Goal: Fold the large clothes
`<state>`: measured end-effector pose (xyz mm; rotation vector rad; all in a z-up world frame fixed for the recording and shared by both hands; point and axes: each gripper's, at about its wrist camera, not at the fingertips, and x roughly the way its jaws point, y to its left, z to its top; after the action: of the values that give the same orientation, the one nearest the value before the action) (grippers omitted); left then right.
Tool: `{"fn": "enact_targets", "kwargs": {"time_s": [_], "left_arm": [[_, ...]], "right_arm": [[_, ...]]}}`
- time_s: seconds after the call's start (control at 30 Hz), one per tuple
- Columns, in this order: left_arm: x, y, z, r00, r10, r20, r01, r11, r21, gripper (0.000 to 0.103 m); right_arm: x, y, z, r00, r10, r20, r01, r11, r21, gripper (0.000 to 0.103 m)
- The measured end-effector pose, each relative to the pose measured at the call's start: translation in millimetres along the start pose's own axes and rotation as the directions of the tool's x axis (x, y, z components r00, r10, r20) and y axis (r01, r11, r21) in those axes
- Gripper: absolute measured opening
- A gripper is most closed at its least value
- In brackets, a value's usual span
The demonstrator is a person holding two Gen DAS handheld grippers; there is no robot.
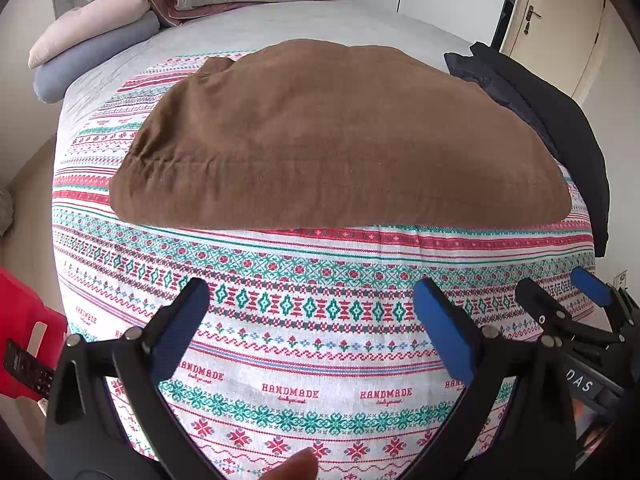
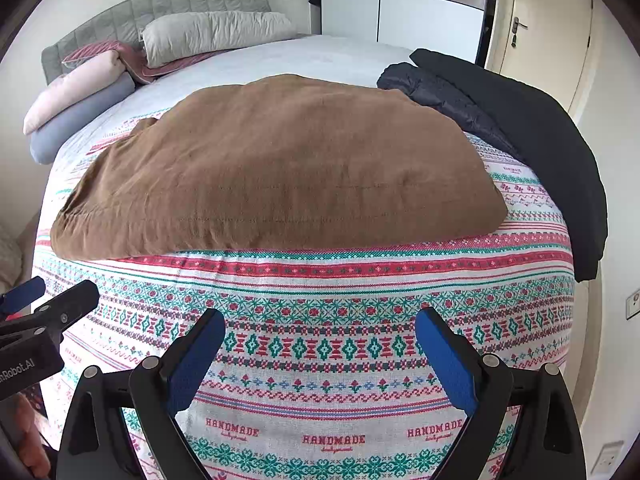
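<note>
Brown garment [image 1: 340, 140] lies folded, long axis left-right; both grippers [image 1: 312, 300] [image 2: 320, 328] gape empty.

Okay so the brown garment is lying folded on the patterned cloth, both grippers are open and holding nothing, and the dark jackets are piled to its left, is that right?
Not quite: the dark jackets lie to the right of the brown garment, as the right wrist view shows. The rest holds: it lies folded on the patterned cloth, and the left gripper and right gripper are open, holding nothing.

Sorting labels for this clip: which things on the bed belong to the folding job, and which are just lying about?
Job:
brown garment, folded
dark jackets, beside it
left tool, open
right tool, open

Lying about:
pillows
rolled bedding
patterned cover
</note>
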<state>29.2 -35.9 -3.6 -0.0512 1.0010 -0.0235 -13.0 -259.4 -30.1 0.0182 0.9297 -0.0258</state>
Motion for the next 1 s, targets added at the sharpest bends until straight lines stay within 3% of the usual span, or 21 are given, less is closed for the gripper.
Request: {"fn": "enact_targets", "kwargs": {"time_s": [1.0], "left_arm": [[3.3,-4.8,-2.0,1.0,0.017,-0.01,-0.017,1.0,0.022,0.101]], "right_arm": [[-2.4,-0.1,-1.2,1.0,0.011,-0.004,-0.011,1.0,0.011,0.097]]}}
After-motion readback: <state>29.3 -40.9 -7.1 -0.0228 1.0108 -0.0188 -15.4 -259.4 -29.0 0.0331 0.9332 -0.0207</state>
